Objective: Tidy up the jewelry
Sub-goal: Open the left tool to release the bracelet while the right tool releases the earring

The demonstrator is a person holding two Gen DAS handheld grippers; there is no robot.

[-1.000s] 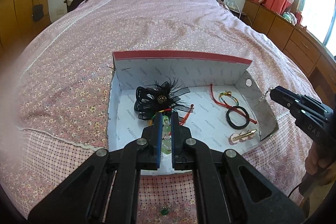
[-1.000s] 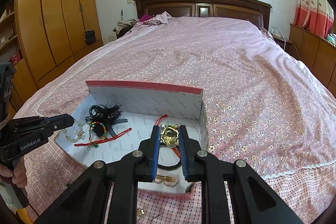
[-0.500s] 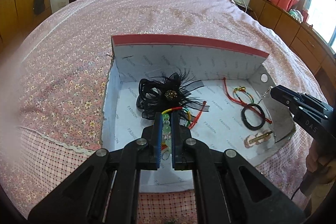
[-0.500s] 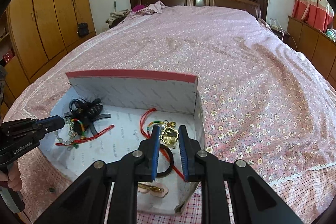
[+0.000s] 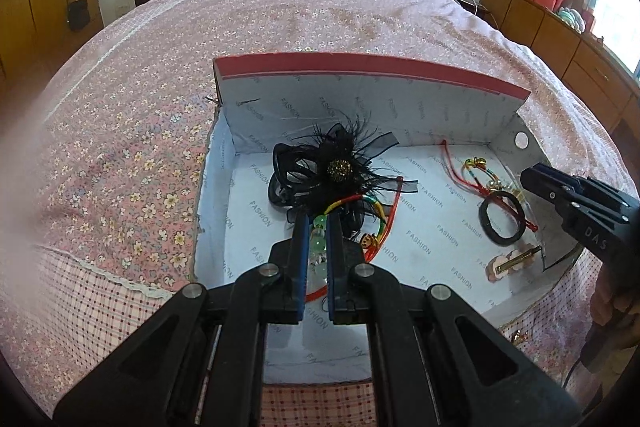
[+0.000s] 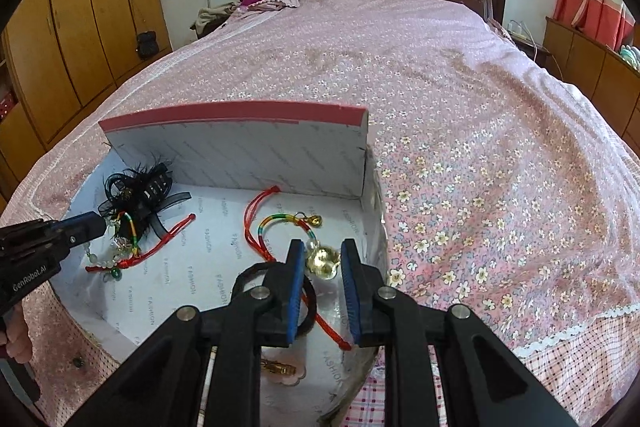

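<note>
Jewelry lies scattered in an open cardboard box (image 5: 360,95) set on a pink floral bed (image 5: 320,11), with a hand-held gripper working at each end. At the left end, the left gripper (image 5: 318,227) has its jaws pressed together on a strand of pale green beads (image 5: 319,233), pinched between the blue pads; the right wrist view shows the rest of the strand trailing down from the tip to the box floor. Just ahead of that gripper sits a black feathered hair clip (image 5: 336,167) with a gold beaded centre, and a multicoloured cord bracelet (image 5: 360,201) curls across its tip, beside a red cord (image 5: 394,211) lying to its right.

Farther right, between the two grippers, a red string (image 6: 256,223) and a second braided bracelet (image 6: 280,219) with a small gold bell rest on the box floor. The right gripper (image 6: 322,259) has its jaws opening, spread a little way, with a gold ornament (image 6: 324,259) between the pads; the pads no longer appear to press on it. Beneath that gripper lies a black hair tie (image 5: 502,217), and nearer its base a gold clip on a pink flower (image 5: 512,261). A person's hand (image 6: 16,335) grips the left handle.
</note>
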